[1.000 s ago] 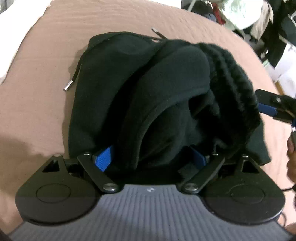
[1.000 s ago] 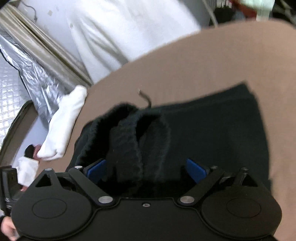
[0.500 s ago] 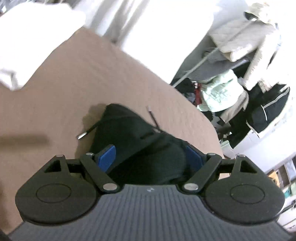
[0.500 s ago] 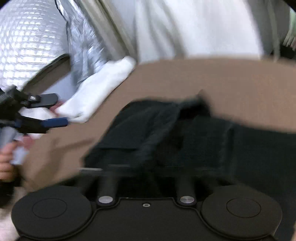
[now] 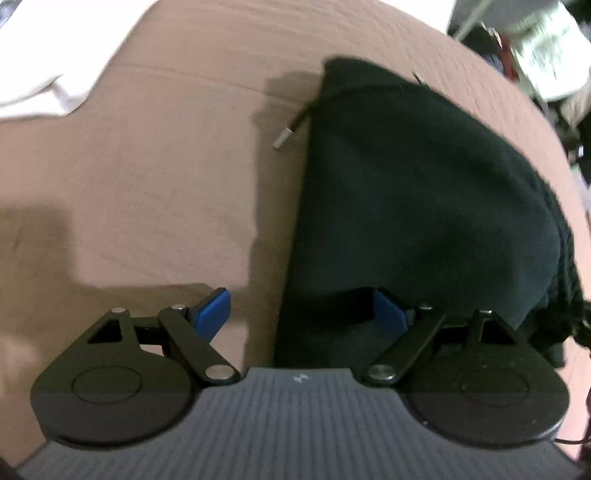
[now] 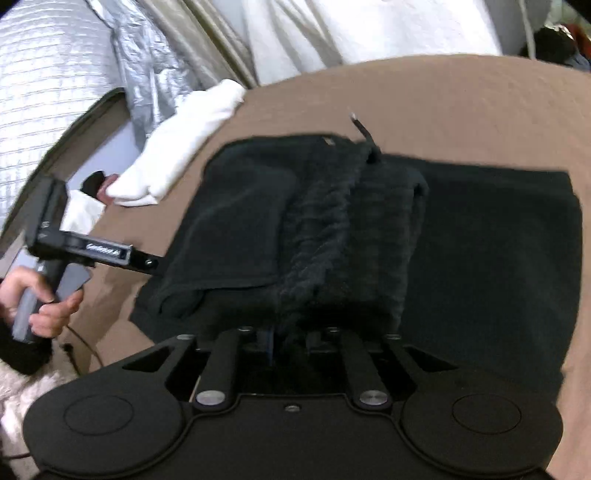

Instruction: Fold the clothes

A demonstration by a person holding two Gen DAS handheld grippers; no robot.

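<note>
A black hoodie lies folded on the brown bedsheet, one drawstring tip poking out to its left. My left gripper is open and straddles the hoodie's near left edge: one blue pad is over bare sheet, the other against the cloth. In the right wrist view the hoodie shows a thick ribbed band running down its middle. My right gripper has this band pinched between its narrow jaws, which are opening. The left gripper reaches the hoodie's left edge, held by a hand.
A folded white cloth lies on the sheet beyond the hoodie's left side. Silver quilted foil and white fabric stand behind the bed. Piled clothes sit past the far right edge. A thin cable trails near the hand.
My left gripper left the hoodie's bulk, swung up, then came down at its left edge. My right gripper went from wide open around the ribbed band to narrow on it.
</note>
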